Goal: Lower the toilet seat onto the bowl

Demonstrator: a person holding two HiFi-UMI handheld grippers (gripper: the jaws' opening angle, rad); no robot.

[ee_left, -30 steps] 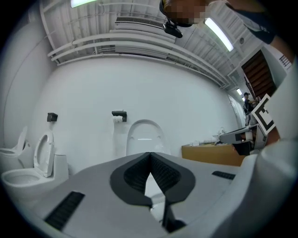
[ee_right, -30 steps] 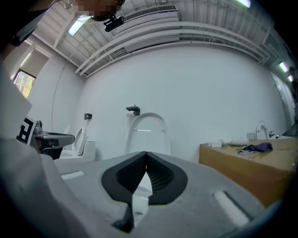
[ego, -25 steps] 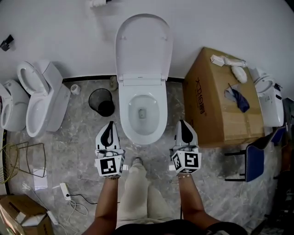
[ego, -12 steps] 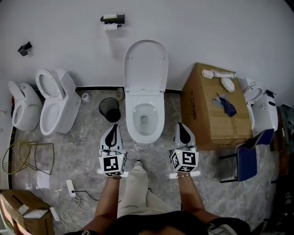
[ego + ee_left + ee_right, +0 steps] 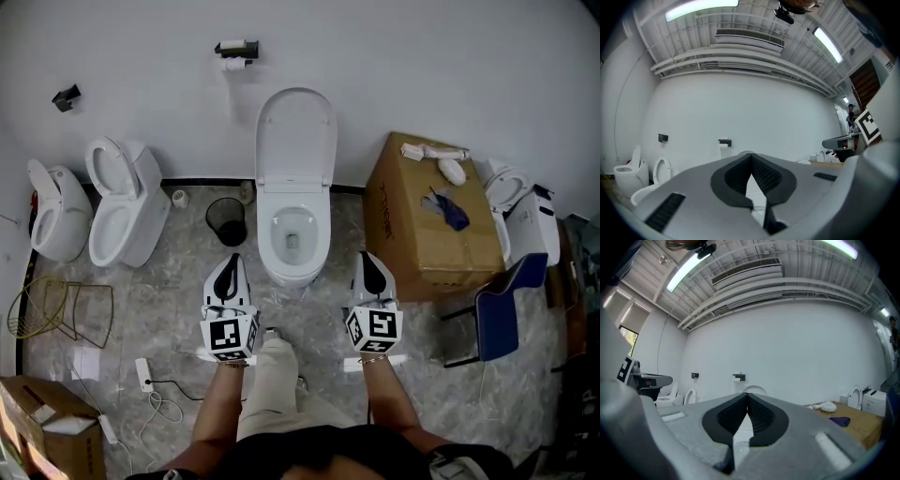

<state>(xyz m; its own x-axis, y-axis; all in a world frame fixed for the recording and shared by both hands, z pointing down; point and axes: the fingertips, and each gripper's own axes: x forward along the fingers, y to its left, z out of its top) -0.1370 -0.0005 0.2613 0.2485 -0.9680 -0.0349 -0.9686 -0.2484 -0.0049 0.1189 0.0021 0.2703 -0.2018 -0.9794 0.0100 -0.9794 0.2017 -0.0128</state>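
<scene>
Brown cardboard box (image 5: 427, 220) just right of white ceramic toilet bowl (image 5: 296, 270)
Two spare white toilets (image 5: 122, 202) left of bowl, well apart
White oval toilet seat (image 5: 296, 136) upright behind bowl, against wall; bowl open
Blue chair (image 5: 497, 314) right of bowl, past box
Black round waste bin (image 5: 225, 222) just left of bowl
Left gripper (image 5: 228, 261) near bowl's front-left, right gripper (image 5: 368, 258) near front-right, neither touching it; jaws of both pressed together, nothing between
Black paper holder (image 5: 236, 49) on wall above bowl, slightly left

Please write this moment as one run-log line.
toilet seat: raised, not yet lowered | left gripper: shut, empty | right gripper: shut, empty
</scene>
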